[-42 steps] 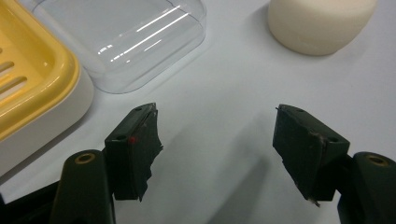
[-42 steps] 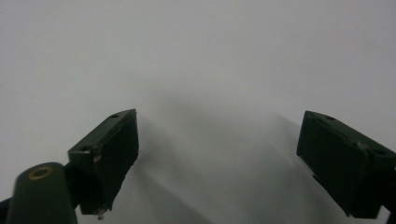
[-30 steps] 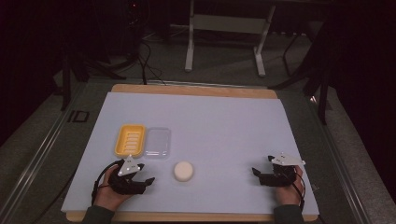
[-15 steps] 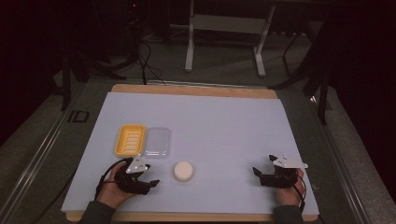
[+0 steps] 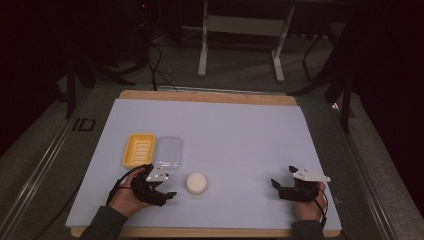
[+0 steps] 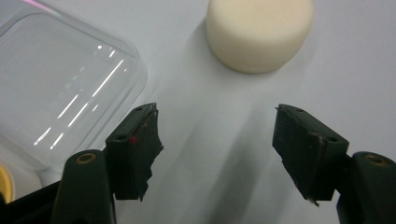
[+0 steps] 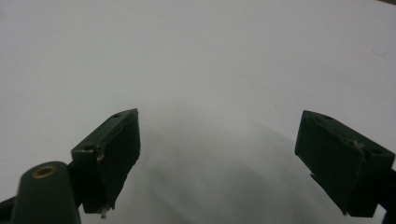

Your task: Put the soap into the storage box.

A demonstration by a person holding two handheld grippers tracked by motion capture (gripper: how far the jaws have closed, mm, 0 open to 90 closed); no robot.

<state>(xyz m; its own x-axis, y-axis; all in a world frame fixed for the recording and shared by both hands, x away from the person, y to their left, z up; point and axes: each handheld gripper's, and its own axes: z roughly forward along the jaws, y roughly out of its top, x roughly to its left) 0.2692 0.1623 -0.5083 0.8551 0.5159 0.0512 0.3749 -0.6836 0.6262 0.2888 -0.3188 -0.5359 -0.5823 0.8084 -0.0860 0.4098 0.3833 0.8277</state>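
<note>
A round cream soap bar [image 5: 196, 183] lies on the white mat [image 5: 225, 130], at front left of centre. My left gripper [image 5: 169, 186] is just left of it and points at it. In the left gripper view the soap [image 6: 259, 32] lies ahead of the fingertips, and a clear plastic lid [image 6: 60, 88] lies to their left. The left gripper [image 6: 215, 123] has just been opening its jaws, with bare mat between them. My right gripper [image 5: 281, 180] rests at the front right. In the right gripper view it [image 7: 219, 126] stands open over bare mat.
A yellow ribbed soap dish [image 5: 139, 149] and the clear lid [image 5: 168, 152] lie side by side just behind the left hand. The mat covers a wooden table [image 5: 210, 96]. Metal stand legs and cables occupy the dark floor beyond the far edge.
The left hand has shifted a little to the right, toward the soap, and slightly up. The right hand has stayed put.
</note>
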